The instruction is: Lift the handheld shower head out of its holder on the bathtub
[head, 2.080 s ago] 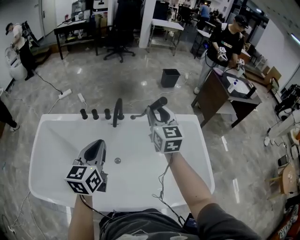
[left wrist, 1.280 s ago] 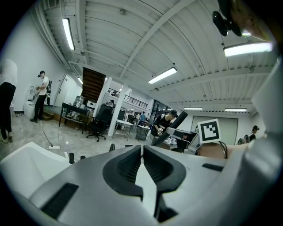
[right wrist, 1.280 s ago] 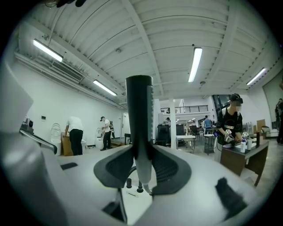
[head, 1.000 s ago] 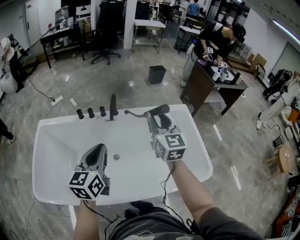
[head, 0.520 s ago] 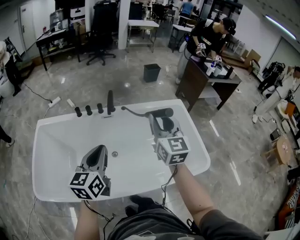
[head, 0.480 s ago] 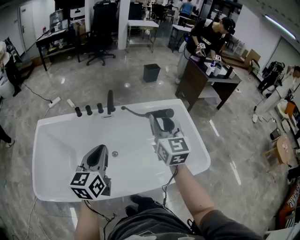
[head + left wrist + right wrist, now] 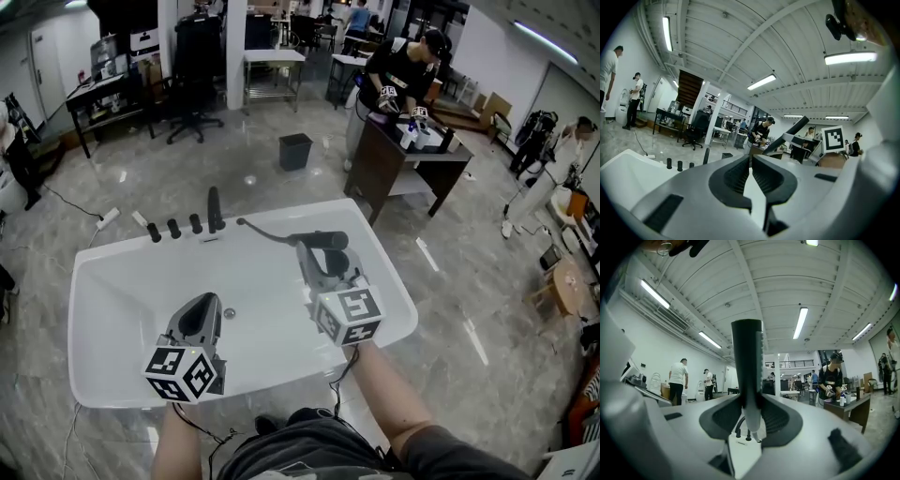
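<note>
The black stick-shaped handheld shower head [image 7: 325, 240] is clamped btw. the pads of the right tool [image 7: 323, 255] – held above the right part of the white glossy bathtub [image 7: 112, 281], lying roughly crosswise in the head view. A thin black hose [image 7: 265, 232] is seen running from it toward the far rim, near the black upright faucet spout [image 7: 215, 208] and three small black knobs [image 7: 174, 228]. The left tool [image 7: 204, 314] is held over the tub's near-left part – jaws pinched together, nothing btw. them.
</note>
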Demonstrator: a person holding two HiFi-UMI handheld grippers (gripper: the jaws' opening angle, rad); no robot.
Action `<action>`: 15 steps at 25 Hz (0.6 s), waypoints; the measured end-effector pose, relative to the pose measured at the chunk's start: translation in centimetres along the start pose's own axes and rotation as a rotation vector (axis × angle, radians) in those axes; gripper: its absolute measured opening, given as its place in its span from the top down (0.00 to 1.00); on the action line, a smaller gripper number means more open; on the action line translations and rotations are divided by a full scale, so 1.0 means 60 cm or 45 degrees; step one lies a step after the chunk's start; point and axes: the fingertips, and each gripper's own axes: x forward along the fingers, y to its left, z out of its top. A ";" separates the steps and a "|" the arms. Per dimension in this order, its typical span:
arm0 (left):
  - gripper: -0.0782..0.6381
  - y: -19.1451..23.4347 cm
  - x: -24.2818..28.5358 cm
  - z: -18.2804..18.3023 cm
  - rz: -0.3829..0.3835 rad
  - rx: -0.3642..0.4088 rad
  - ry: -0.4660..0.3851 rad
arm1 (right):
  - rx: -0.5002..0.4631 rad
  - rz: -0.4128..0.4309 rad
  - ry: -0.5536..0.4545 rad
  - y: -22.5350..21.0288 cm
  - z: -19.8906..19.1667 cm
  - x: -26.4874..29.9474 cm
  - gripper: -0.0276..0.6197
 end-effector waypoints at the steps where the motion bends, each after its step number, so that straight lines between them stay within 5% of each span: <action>1: 0.85 -0.006 0.002 0.002 0.001 0.005 -0.005 | -0.002 0.006 -0.003 -0.002 0.002 -0.004 0.74; 15: 0.85 -0.086 0.001 -0.032 0.081 -0.015 0.006 | 0.015 0.106 0.069 -0.028 -0.046 -0.046 0.74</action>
